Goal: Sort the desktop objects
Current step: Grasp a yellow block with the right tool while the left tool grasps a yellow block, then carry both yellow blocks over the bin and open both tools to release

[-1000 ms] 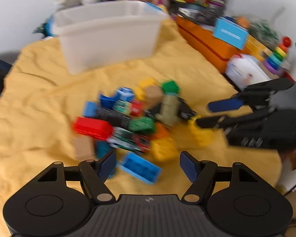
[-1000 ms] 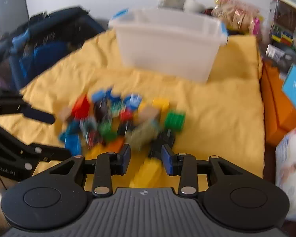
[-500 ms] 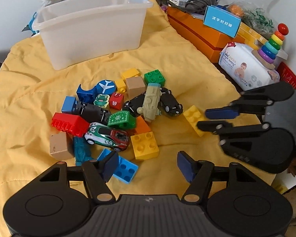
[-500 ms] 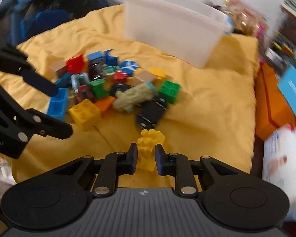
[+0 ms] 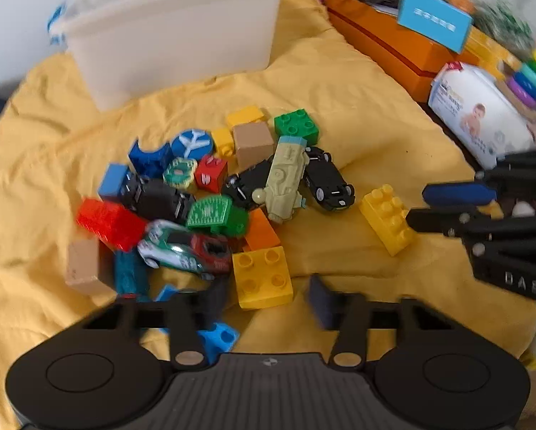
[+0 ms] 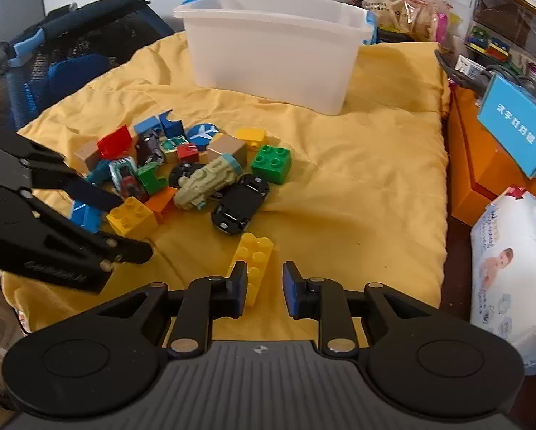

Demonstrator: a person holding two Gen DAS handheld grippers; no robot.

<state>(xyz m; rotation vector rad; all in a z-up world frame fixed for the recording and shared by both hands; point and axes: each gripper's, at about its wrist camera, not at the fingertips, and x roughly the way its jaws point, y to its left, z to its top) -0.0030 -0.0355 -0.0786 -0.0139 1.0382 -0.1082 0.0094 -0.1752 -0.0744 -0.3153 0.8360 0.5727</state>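
Note:
A pile of toy bricks and toy cars [image 5: 214, 193] lies on a yellow cloth [image 5: 339, 89]. A long yellow brick [image 6: 255, 261] lies apart at the pile's right, on the cloth, also seen in the left wrist view [image 5: 387, 216]. My right gripper [image 6: 264, 288] is open, its fingers on either side of that brick's near end without gripping it. My left gripper [image 5: 268, 302] is open and empty, just in front of a square yellow brick [image 5: 262, 276]. A blue brick [image 5: 217, 337] lies under its left finger. The white bin [image 6: 278, 44] stands behind the pile.
Orange boxes [image 5: 386, 43] with a blue card [image 6: 516, 129], a pack of wipes [image 6: 515, 272] and a ring stacker [image 5: 532, 71] line the right side. A dark blue bag [image 6: 71, 57] sits at the far left. Bags of clutter [image 6: 407, 3] lie behind the bin.
My right gripper has opened; the long yellow brick now lies on the cloth between its fingers. My left gripper has moved forward toward the pile, over the blue brick.

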